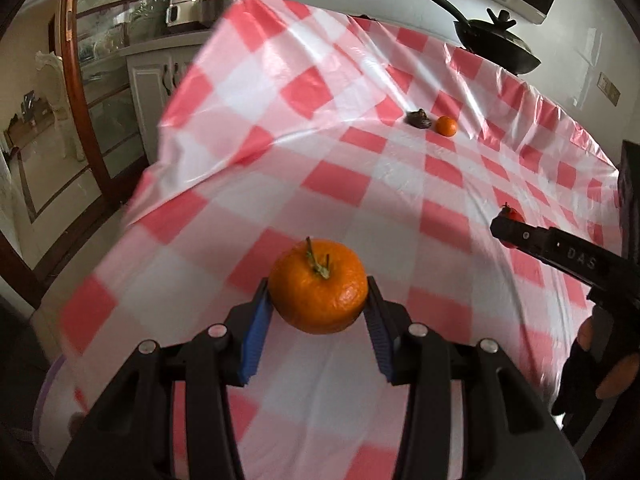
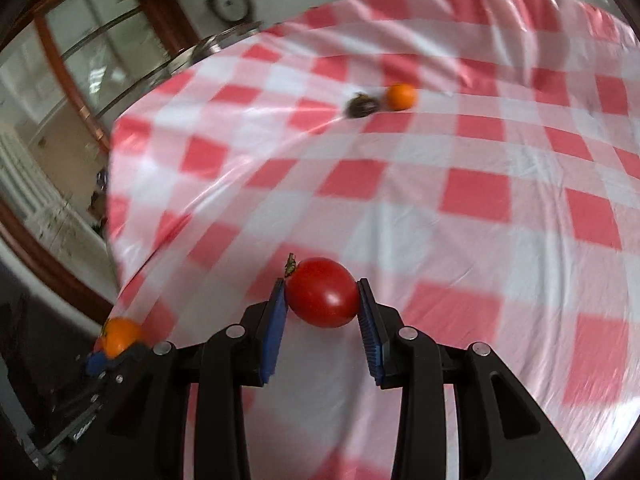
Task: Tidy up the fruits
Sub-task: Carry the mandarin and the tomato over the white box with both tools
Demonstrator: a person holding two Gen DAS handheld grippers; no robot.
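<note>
My left gripper (image 1: 318, 294) is shut on a large orange mandarin (image 1: 318, 286) with a green stalk, held above the red-and-white checked tablecloth (image 1: 280, 120). Its blue pads (image 1: 256, 332) press both sides of the fruit. My right gripper (image 2: 322, 292) is shut on a red tomato (image 2: 323, 292); in the left wrist view it enters from the right as the right gripper (image 1: 506, 222) with the tomato (image 1: 514, 214) at its tip. In the right wrist view the left gripper's mandarin (image 2: 118, 334) shows at the lower left. Farther back lie a small mandarin (image 1: 446, 125) (image 2: 400, 97) and a dark brown fruit (image 1: 419, 118) (image 2: 362, 106), side by side.
A black lidded pan (image 1: 496, 44) stands at the table's far right edge. A cabinet with glass doors (image 1: 100, 92) and a metal pot (image 1: 216, 4) are beyond the table's left edge. A gloved hand (image 1: 588, 376) holds the right gripper.
</note>
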